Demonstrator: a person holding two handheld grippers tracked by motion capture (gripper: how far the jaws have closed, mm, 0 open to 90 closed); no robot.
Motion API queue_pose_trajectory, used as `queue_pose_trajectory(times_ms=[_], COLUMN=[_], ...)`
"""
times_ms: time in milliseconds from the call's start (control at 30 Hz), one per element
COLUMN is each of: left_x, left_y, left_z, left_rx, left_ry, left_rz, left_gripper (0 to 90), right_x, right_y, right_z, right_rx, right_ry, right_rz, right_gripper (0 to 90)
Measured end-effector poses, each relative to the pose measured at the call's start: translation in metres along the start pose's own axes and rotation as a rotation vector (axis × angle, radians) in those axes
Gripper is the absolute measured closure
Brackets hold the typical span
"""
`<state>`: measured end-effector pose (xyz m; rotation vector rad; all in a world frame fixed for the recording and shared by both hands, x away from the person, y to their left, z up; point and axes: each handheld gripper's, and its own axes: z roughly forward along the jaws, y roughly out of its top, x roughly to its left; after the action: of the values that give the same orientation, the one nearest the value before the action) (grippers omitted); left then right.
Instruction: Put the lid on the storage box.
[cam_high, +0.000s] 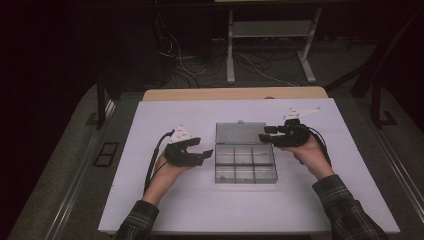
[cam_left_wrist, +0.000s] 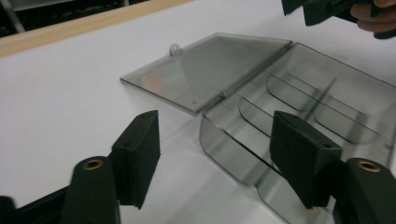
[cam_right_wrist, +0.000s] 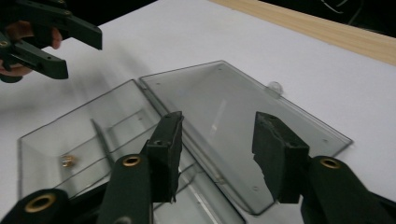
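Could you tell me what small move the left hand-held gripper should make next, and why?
Probably close in on the near left wall of the clear plastic compartment box: the left hand-held gripper hangs open beside it, nothing between its jaws, and the flat hinged lid already lies open.

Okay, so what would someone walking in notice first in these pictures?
First, the clear plastic compartment box in the middle of the white table, its lid flat open on the far side. Then the left gripper and right gripper flanking it, jaws apart, holding nothing. One compartment holds a small brass-coloured piece.
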<state>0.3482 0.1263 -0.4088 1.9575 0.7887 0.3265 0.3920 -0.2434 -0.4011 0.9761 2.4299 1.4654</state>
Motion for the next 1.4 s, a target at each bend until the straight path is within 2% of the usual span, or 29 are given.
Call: queue_pose_trajectory(times_ms=[167,333,433,633,800,900,1033,1100,1167,1400], left_x=[0.008,0.019,0.025,0.034,0.039,0.042,0.043,0.045,0.045,0.045], left_y=[0.01,0.018,0.023,0.03,0.029,0.026,0.019,0.016,0.015,0.013], left_z=[0.013,0.028,0.037,0.054,0.069,0.076,0.085,0.088,0.089,0.091], left_rx=[-0.003,0.005,0.018,0.037,0.083,0.114,0.156,0.183,0.199,0.231], left_ry=[0.009,0.036,0.056,0.081,0.103,0.106,0.098,0.091,0.087,0.09], left_rz=[-0.016,-0.033,-0.038,-0.074,-0.07,-0.072,-0.085,-0.075,-0.087,-0.088], left_gripper=[41.7,50.2,56.6,75.2,87.9,88.6,88.6,88.6,88.6,88.6], right_x=[-0.011,-0.019,-0.025,-0.035,-0.041,-0.045,-0.05,-0.052,-0.053,-0.053], right_y=[-0.002,-0.005,-0.006,-0.012,-0.016,-0.019,-0.024,-0.027,-0.028,-0.033], right_z=[0.002,0.004,0.006,0.011,0.013,0.015,0.018,0.02,0.022,0.029], right_rx=[-0.004,-0.015,-0.017,0.009,0.035,0.063,0.086,0.096,0.105,0.143], right_ry=[-0.031,-0.086,-0.103,-0.153,-0.183,-0.196,-0.192,-0.19,-0.19,-0.189], right_rz=[0.031,0.057,0.074,0.086,0.093,0.1,0.116,0.121,0.125,0.135], right_gripper=[58.5,64.7,68.5,77.1,84.8,89.3,89.4,89.4,89.4,89.4])
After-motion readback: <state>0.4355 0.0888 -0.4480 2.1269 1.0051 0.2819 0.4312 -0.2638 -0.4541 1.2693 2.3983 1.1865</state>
